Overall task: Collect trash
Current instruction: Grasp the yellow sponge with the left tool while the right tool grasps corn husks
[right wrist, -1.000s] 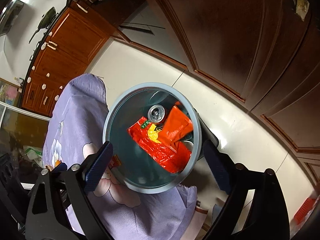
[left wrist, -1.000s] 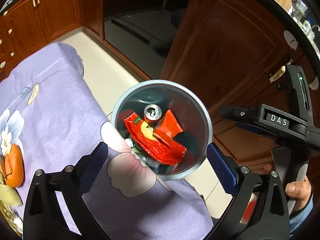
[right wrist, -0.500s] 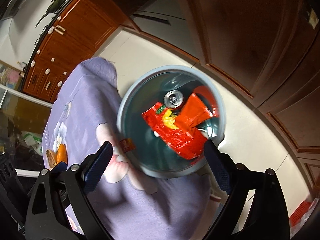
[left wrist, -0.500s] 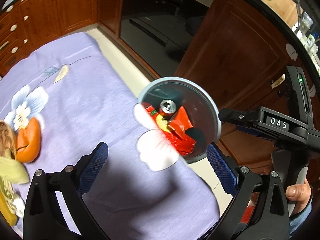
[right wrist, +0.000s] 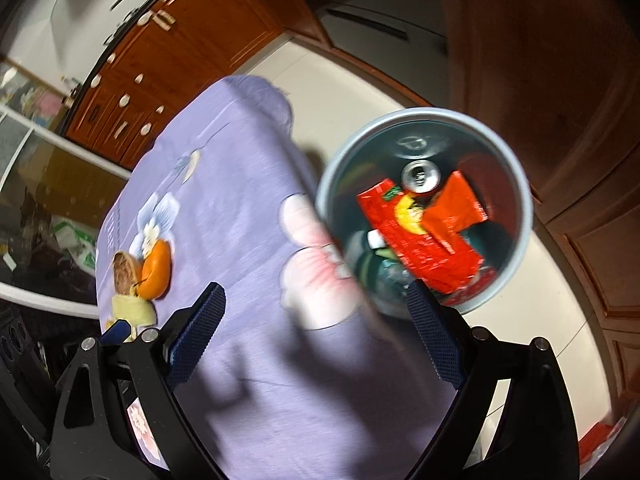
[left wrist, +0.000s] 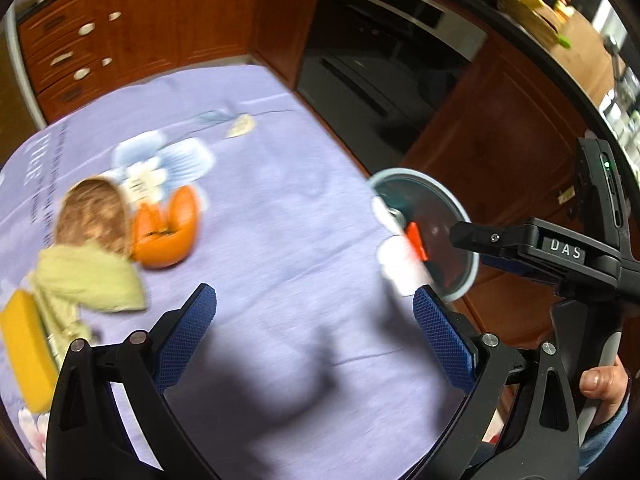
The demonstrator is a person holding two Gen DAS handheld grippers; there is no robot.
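Covering the counter (left wrist: pixel 280 208) is a purple cloth printed with pale flowers, and it is taking up most of both views; wooden cabinets (left wrist: pixel 132 36) and a dark oven front (left wrist: pixel 372 68) are standing behind it. Sitting on the floor just beside the counter's edge is a round grey trash bin (right wrist: pixel 516 184), seen from above by the right wrist camera and only partly, past the cloth's edge, by the left one. Lying inside the bin are a crumpled red wrapper (right wrist: pixel 428 236) and a silver can (right wrist: pixel 420 176) showing its top, the can touching the wrapper's upper edge.

Resting together on the far side of the cloth, well apart from the bin, are the remaining scraps: an orange peel (left wrist: pixel 168 232), a brownish rounded piece (left wrist: pixel 94 216) touching it, a yellow-green crumpled scrap (left wrist: pixel 88 284) just in front, and a yellow block (left wrist: pixel 24 352) at the frame's edge; motion blur is hiding their detail.

Hovering above the cloth, the left gripper (left wrist: pixel 314 344) is holding its blue-padded fingers wide apart with nothing between them. The right gripper (right wrist: pixel 316 340) is likewise spread open and empty, near the bin's rim, with a hand (left wrist: pixel 604 384) holding its handle.
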